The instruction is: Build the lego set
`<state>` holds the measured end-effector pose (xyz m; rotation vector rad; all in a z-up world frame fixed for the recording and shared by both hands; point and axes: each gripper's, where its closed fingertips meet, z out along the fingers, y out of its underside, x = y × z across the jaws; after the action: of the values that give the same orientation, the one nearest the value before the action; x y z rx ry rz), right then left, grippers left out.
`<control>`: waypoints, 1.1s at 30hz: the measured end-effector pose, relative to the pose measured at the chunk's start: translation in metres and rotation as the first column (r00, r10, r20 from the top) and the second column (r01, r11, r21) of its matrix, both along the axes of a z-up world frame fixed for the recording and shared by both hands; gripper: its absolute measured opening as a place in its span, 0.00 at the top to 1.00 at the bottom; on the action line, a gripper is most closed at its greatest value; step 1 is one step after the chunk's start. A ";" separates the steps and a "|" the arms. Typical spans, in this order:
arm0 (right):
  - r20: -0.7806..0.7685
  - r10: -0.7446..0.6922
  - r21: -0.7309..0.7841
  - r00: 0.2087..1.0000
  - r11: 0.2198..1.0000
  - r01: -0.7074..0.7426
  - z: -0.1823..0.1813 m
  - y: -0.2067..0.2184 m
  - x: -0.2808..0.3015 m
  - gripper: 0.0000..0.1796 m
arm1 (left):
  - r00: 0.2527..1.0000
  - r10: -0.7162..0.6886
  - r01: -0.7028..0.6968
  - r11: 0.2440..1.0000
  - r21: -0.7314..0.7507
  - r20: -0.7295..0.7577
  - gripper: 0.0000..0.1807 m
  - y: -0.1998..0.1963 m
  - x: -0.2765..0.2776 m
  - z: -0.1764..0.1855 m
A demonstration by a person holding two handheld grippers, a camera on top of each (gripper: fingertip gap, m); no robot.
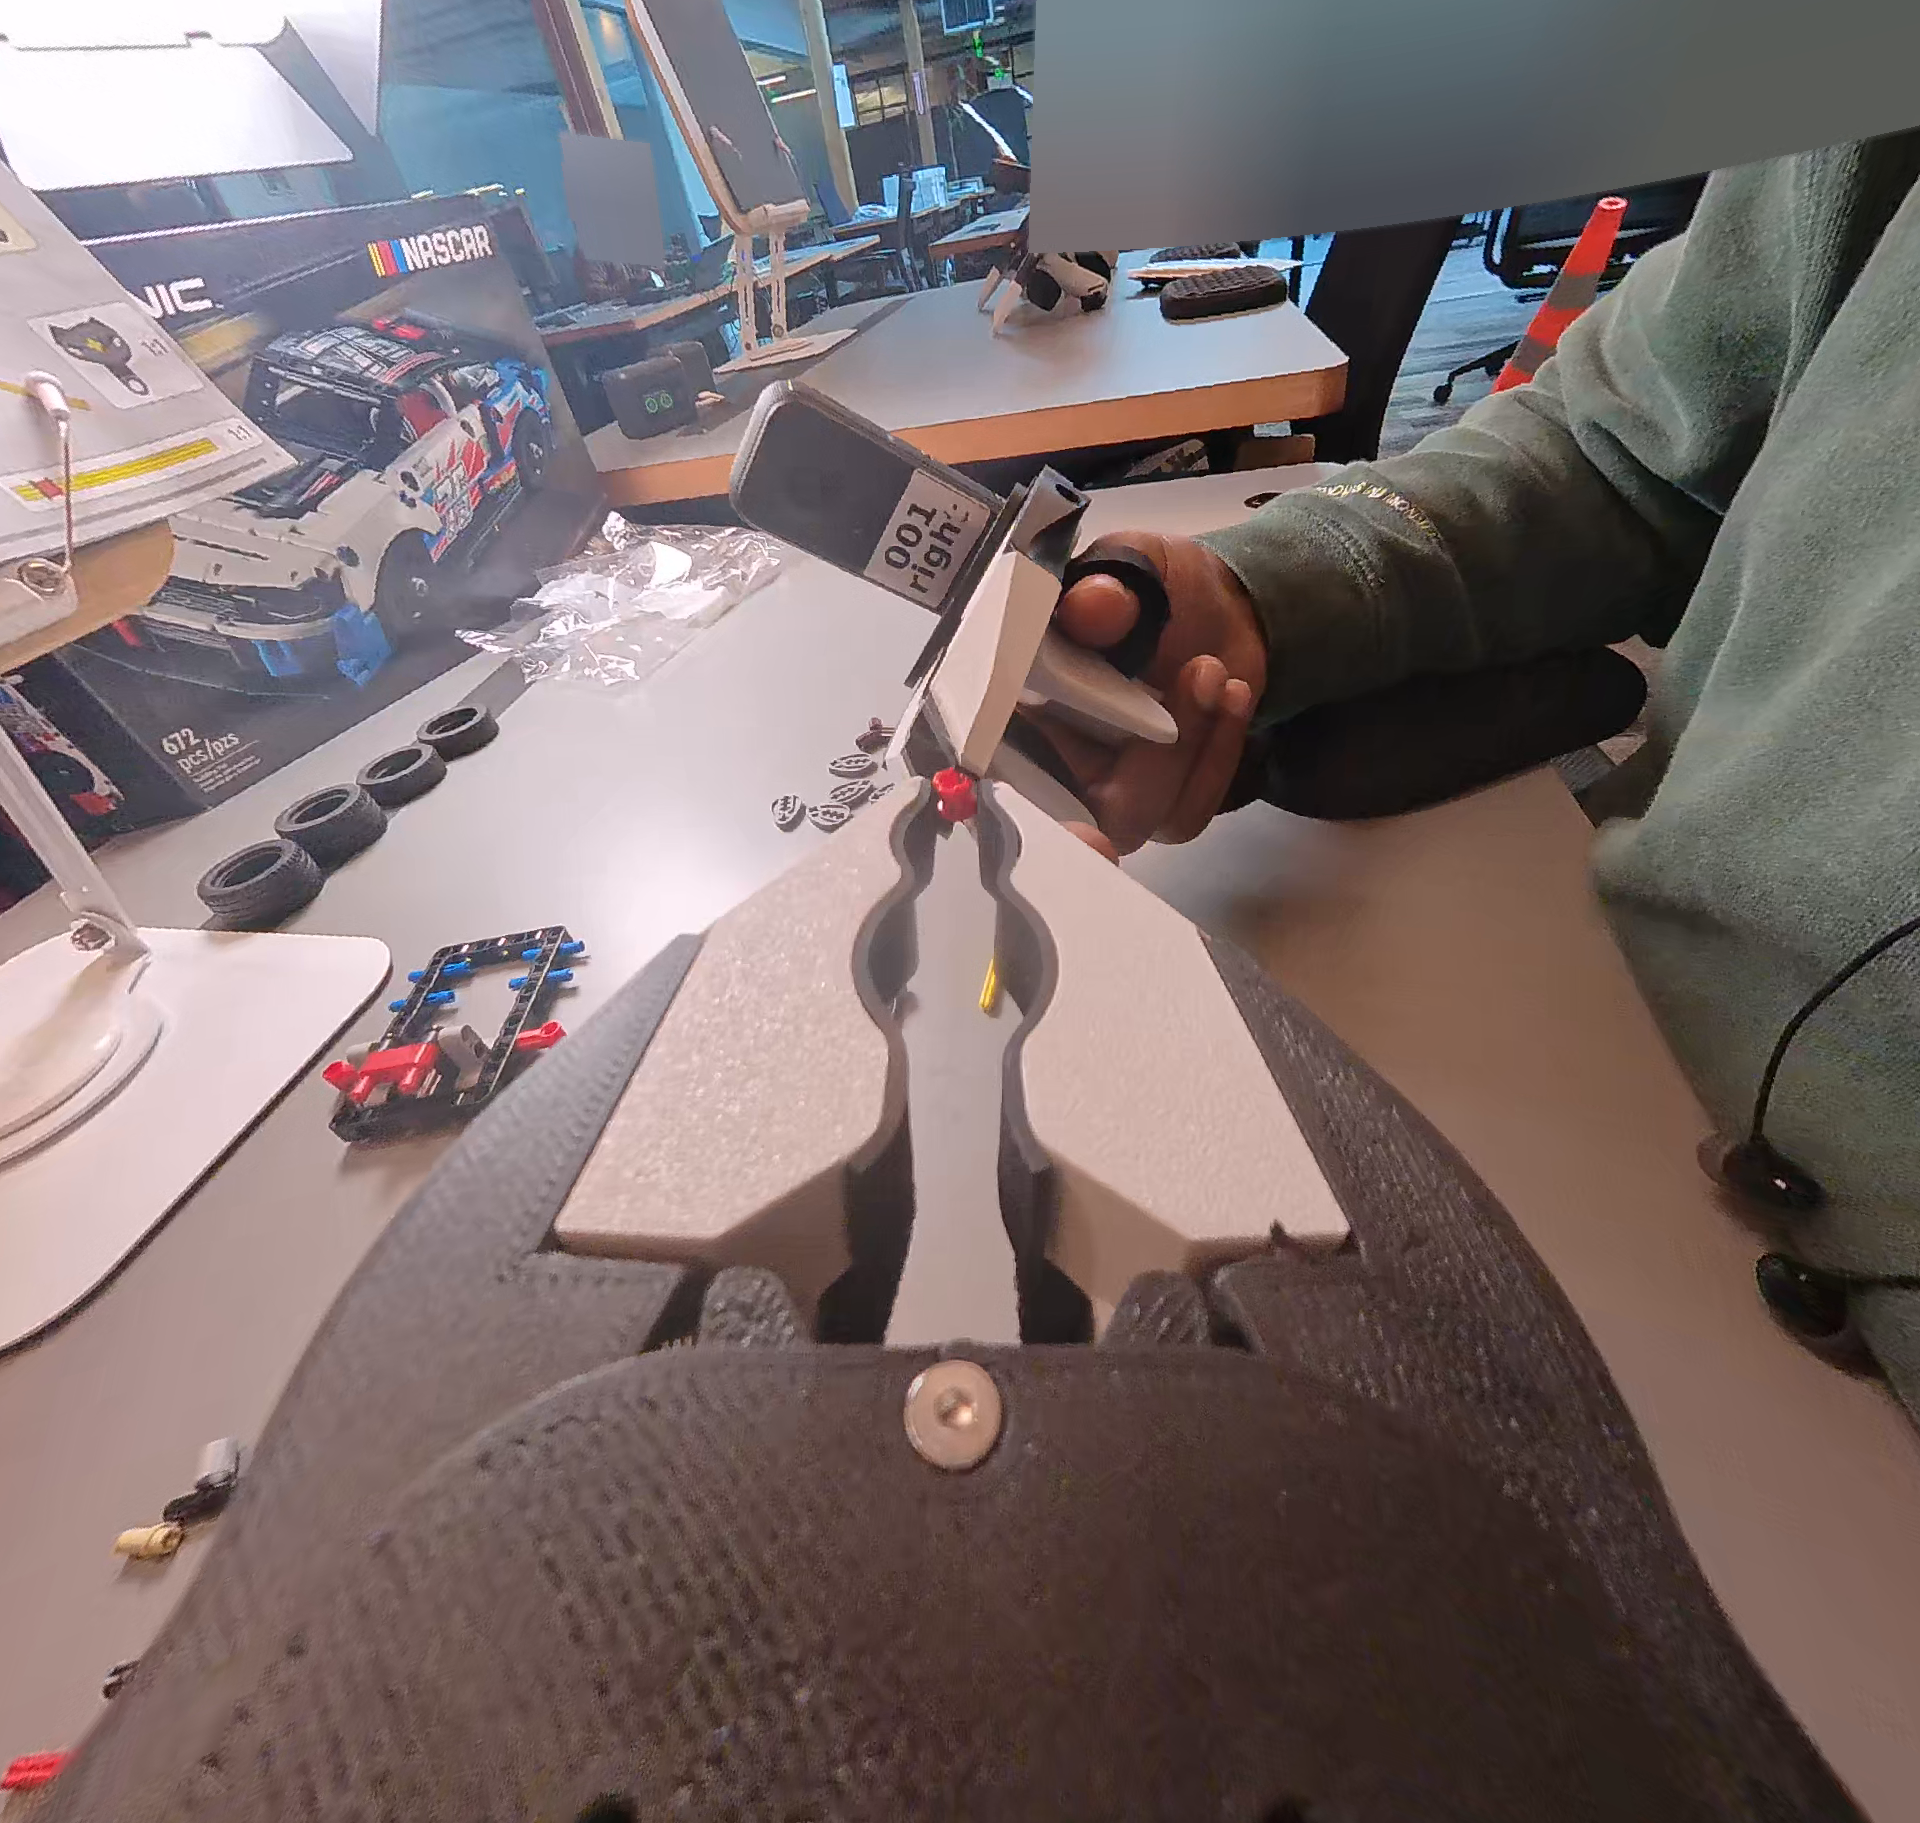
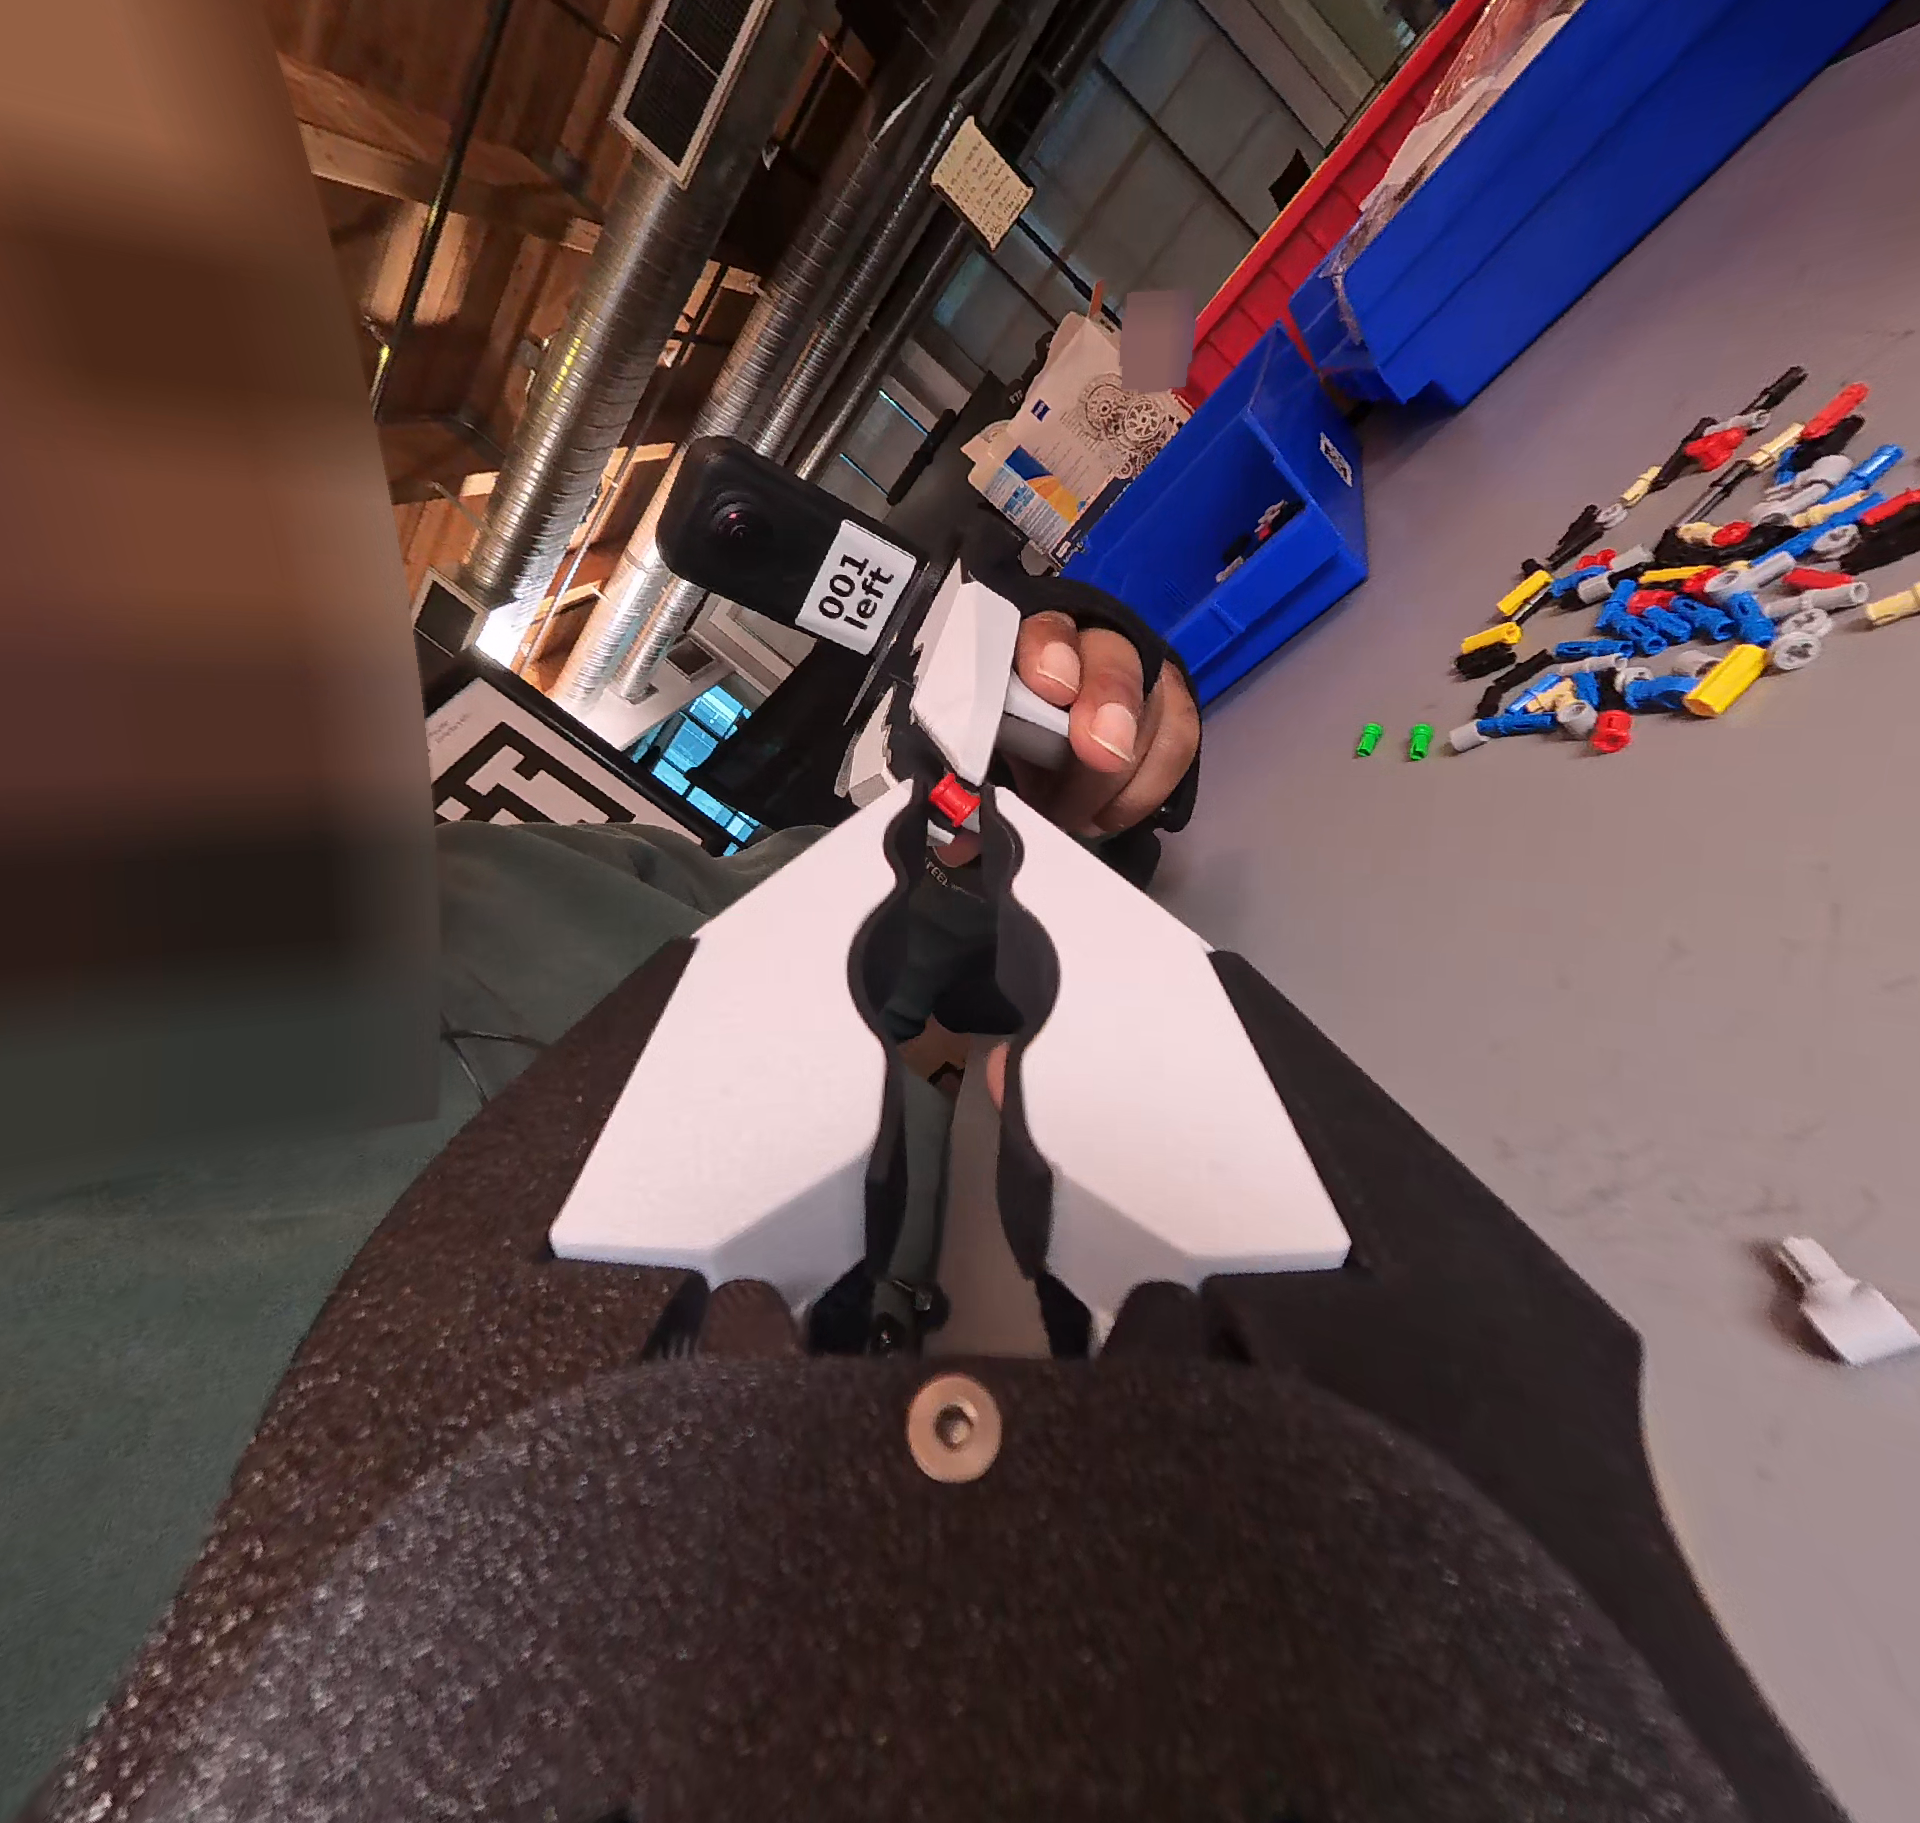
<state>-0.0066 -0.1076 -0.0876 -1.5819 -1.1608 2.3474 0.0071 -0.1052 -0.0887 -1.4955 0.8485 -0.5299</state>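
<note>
In the left wrist view my left gripper is shut on a small red piece, held above the grey table. The right gripper comes down from the far side, tip to tip with it. In the right wrist view my right gripper is shut on a small red and light grey piece, and the left gripper meets it from above. A black frame assembly with blue pins and red parts lies on the table to the left.
Several black tyres, the set box, a booklet stand's white base, a plastic bag and small black oval parts lie to the left. A pile of loose pieces, two green pins, blue bins and a grey piece lie to the right.
</note>
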 end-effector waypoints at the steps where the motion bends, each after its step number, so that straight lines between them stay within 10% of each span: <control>1: 0.002 -0.001 -0.001 1.000 1.000 0.001 0.000 0.001 0.000 0.96 | 1.000 0.002 -0.002 1.000 0.000 0.001 0.97 0.000 0.000 0.000; 18: 0.252 -0.083 0.476 0.964 0.878 -0.049 -0.055 0.002 0.007 0.96 | 0.955 -0.029 0.013 0.998 -0.058 -0.294 0.98 0.001 0.006 -0.056; 33: -0.056 -0.041 0.077 0.998 0.996 0.046 0.009 0.003 0.004 0.87 | 0.980 -0.030 0.032 0.999 -0.006 0.198 0.99 0.002 -0.007 0.009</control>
<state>-0.0024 -0.1045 -0.0783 -1.4928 -1.1790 2.2740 0.0002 -0.1032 -0.0792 -1.4132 0.7148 -0.6946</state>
